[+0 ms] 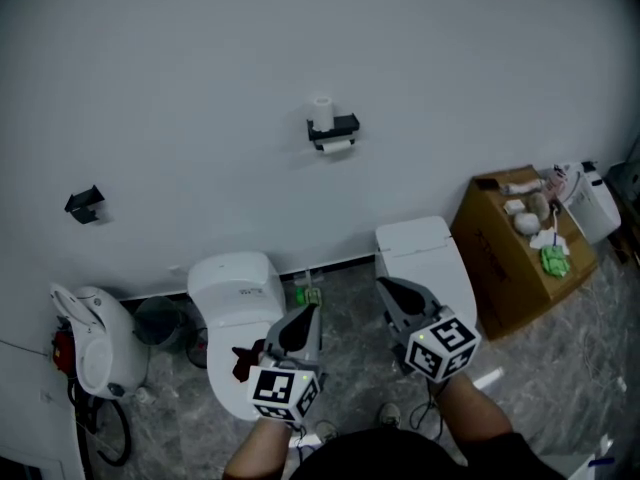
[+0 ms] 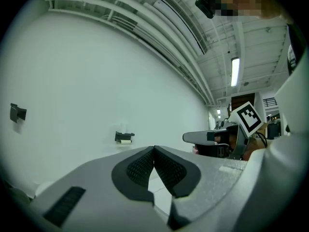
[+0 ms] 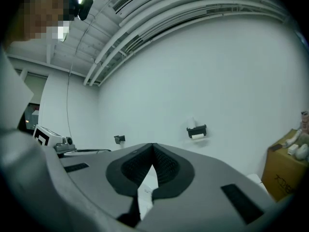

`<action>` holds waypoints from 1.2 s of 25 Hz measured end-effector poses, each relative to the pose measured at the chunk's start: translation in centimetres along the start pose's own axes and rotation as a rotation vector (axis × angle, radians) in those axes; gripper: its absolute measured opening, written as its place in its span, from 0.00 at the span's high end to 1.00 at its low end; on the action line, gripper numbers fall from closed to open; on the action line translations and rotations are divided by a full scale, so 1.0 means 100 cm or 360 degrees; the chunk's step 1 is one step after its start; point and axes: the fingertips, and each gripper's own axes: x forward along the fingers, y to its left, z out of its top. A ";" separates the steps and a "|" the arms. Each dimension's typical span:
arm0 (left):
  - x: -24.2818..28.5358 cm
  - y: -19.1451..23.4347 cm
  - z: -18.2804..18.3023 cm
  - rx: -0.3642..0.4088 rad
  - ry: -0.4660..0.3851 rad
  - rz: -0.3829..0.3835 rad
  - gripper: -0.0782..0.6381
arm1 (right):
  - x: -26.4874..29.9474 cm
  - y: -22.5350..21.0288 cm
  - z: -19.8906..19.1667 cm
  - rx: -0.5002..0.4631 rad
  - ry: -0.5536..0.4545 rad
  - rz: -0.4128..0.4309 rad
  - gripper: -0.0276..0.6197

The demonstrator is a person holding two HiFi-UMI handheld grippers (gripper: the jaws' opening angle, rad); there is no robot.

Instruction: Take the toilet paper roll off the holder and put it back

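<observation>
Left tool (image 1: 312,313): clenched, empty, lower centre of frame.
Right tool (image 1: 384,286): clenched, empty, just beside it.
Toilet paper roll (image 1: 338,145): in black holder (image 1: 346,125) on wall (image 1: 180,68), upper centre, well apart from both tools.

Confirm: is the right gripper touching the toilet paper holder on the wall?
Apart. Head view shows the right gripper low in frame, with bare wall between it and the toilet paper holder higher up.
</observation>
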 end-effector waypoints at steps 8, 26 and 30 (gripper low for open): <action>-0.002 0.000 -0.004 0.0013 0.0031 -0.0083 0.89 | -0.004 0.008 -0.009 0.0021 0.0009 -0.0060 0.96; -0.003 -0.013 -0.002 0.0035 0.0052 -0.0158 0.89 | -0.017 0.010 -0.012 0.0049 0.0001 -0.0100 0.96; -0.004 -0.018 -0.003 0.0037 0.0048 -0.0159 0.89 | -0.020 0.009 -0.013 0.0044 0.0004 -0.0096 0.96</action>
